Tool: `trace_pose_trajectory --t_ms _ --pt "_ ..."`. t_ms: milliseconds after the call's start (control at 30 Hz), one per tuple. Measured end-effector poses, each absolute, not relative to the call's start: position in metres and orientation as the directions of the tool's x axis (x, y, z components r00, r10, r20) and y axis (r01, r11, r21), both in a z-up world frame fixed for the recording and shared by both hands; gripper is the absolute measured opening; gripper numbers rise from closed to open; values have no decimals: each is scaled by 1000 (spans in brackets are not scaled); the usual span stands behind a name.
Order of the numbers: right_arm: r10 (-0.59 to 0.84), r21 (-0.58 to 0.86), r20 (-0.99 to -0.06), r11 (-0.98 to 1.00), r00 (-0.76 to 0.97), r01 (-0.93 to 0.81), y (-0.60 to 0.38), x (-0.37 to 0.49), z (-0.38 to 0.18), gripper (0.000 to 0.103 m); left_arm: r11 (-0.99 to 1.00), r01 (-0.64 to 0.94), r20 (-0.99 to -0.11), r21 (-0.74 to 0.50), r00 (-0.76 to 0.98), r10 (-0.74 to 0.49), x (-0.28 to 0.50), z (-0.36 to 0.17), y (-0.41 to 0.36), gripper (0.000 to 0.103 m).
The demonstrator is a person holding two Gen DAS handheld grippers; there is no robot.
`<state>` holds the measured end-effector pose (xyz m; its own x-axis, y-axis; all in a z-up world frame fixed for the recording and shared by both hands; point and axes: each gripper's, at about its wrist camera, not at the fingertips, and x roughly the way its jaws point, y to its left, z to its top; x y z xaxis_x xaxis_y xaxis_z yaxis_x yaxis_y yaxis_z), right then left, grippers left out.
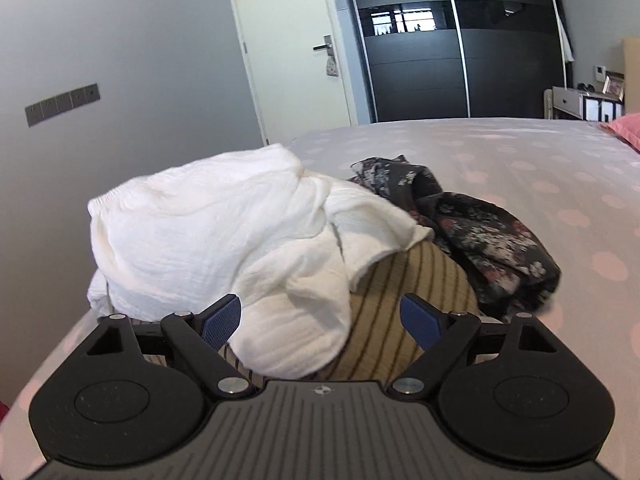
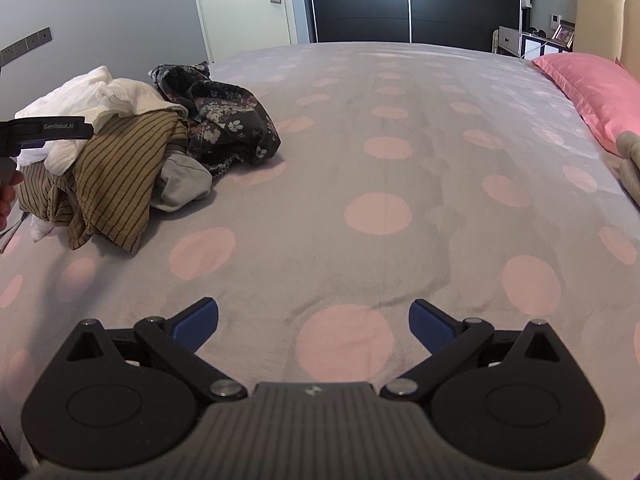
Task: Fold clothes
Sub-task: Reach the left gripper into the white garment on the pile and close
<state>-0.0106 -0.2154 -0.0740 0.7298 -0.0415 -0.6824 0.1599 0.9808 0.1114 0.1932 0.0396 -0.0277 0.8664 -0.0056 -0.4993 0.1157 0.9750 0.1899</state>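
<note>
A pile of clothes lies at the bed's left edge: a white crinkled garment (image 1: 208,232) on top, a tan striped garment (image 1: 408,296) under it, a dark floral garment (image 1: 480,228) behind. My left gripper (image 1: 320,320) is open, its blue pads on either side of a white fold and the striped cloth. In the right wrist view the same pile shows at left: white garment (image 2: 116,94), striped garment (image 2: 116,176), floral garment (image 2: 228,120), a grey piece (image 2: 180,184). My right gripper (image 2: 314,324) is open and empty above the bedspread. The left gripper's body (image 2: 48,130) shows at the pile.
The bed has a grey spread with pink dots (image 2: 380,212). A pink pillow (image 2: 592,92) and a beige blanket (image 2: 630,156) lie at the right. A white door (image 1: 292,44), a dark wardrobe (image 1: 460,48) and a small side cabinet (image 1: 580,102) stand beyond the bed.
</note>
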Motion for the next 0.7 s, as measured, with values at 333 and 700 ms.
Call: trace_pose_trajectory --t_ms 333,700 --pt "-41 109 -687 981 726 158 -216 -6 -78 102 984 64 -567 164 822 41 209 -25 54 8" --pt "-56 85 -626 986 778 140 -210 -24 -49 102 952 251 -509 175 851 -131 120 41 24 2"
